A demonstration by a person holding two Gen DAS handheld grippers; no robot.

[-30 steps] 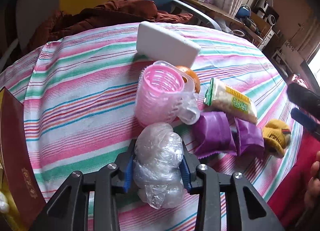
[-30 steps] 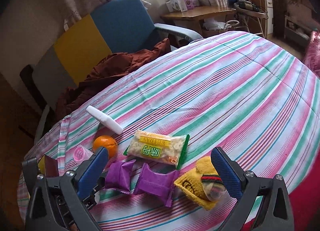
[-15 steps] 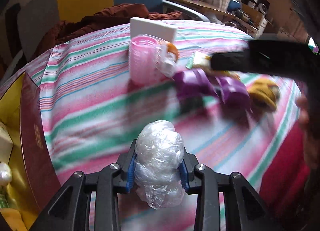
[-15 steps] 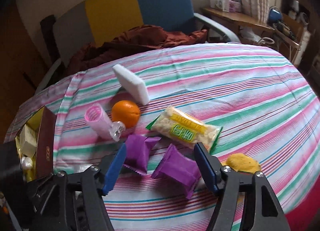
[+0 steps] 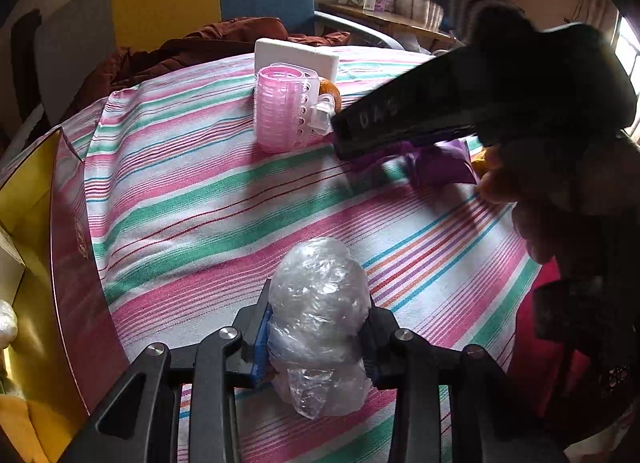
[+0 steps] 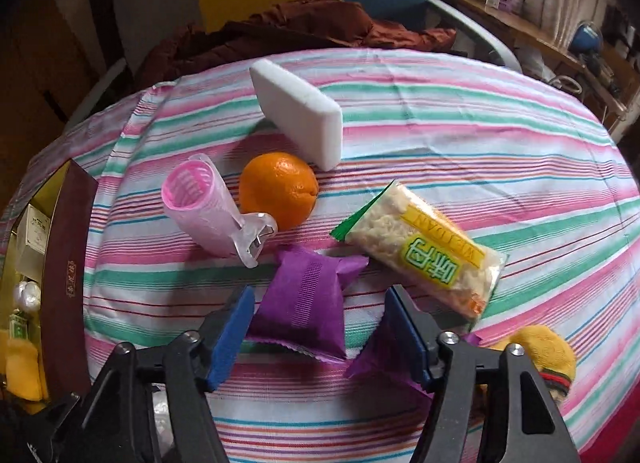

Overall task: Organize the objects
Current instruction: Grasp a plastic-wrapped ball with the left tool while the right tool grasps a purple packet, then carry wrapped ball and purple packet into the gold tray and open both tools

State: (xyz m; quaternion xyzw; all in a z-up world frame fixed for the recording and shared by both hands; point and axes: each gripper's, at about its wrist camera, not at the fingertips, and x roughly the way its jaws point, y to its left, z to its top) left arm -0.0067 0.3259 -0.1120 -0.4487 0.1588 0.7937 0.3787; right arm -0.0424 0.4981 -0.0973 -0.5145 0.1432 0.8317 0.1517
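We've got the left gripper [image 5: 316,337] with its jaws clamped on a crumpled plastic bag [image 5: 318,315] above the bench's left edge. Right gripper [image 6: 320,327] jaws sit open around a purple packet [image 6: 304,303]; the snack pack [image 6: 428,251] beside it reads "WEIDAN".

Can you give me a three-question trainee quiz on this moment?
1. True or false: the left gripper is shut on the clear plastic bundle.
2. Which packet lies between the open jaws of the right gripper: A) purple packet B) snack bag C) orange?
3. Fill in: the white block lies behind the ____.

Key: 1 true; 2 A; 3 orange.
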